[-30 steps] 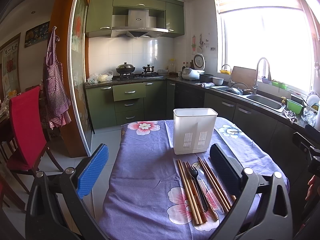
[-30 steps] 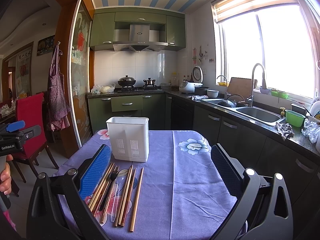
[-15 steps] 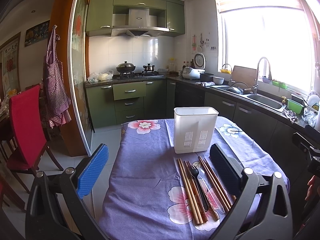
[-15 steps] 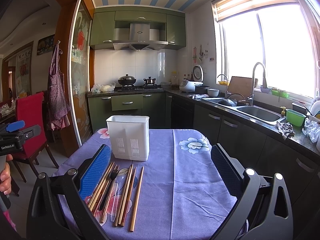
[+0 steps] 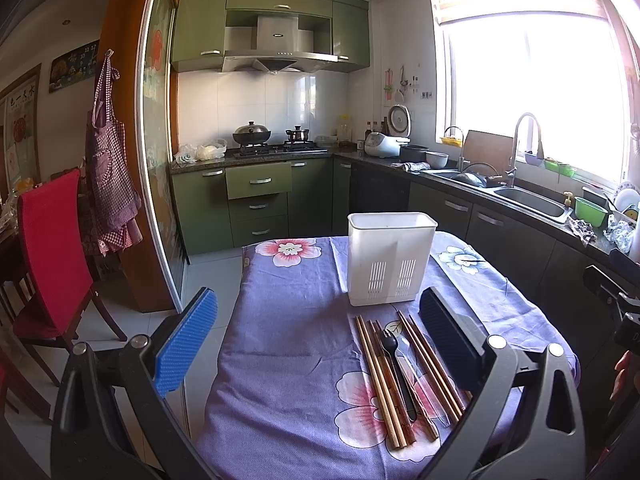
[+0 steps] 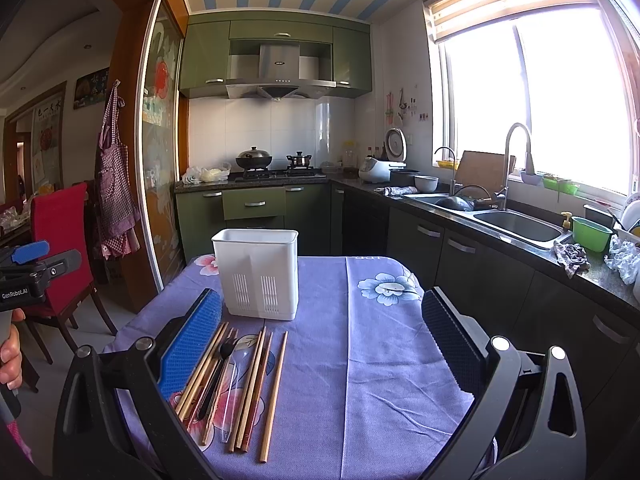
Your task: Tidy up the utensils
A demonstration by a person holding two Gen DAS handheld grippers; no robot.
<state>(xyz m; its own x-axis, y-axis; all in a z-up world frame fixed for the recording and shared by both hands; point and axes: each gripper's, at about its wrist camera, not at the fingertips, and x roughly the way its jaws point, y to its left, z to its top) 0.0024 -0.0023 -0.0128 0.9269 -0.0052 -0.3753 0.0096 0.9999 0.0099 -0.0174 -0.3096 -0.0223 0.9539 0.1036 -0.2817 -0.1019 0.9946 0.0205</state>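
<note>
Upright, white utensil caddy [image 5: 391,258] standing on tabletop [image 5: 288,320]; interior not showing.
Chopsticks [image 6: 256,384] and black fork [image 6: 216,376] lying before it; both grippers' fingers [image 5: 186,340] [image 6: 452,340] spread, grasping nothing.

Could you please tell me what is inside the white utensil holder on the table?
Only the white utensil holder's rim and upper inner wall show, and nothing sticks out above them. Its walls hide the bottom. The chopsticks and black fork lie on the tablecloth in front of it.

Red chair [image 5: 52,256], checked apron [image 5: 110,176], sink [image 6: 520,226].
</note>
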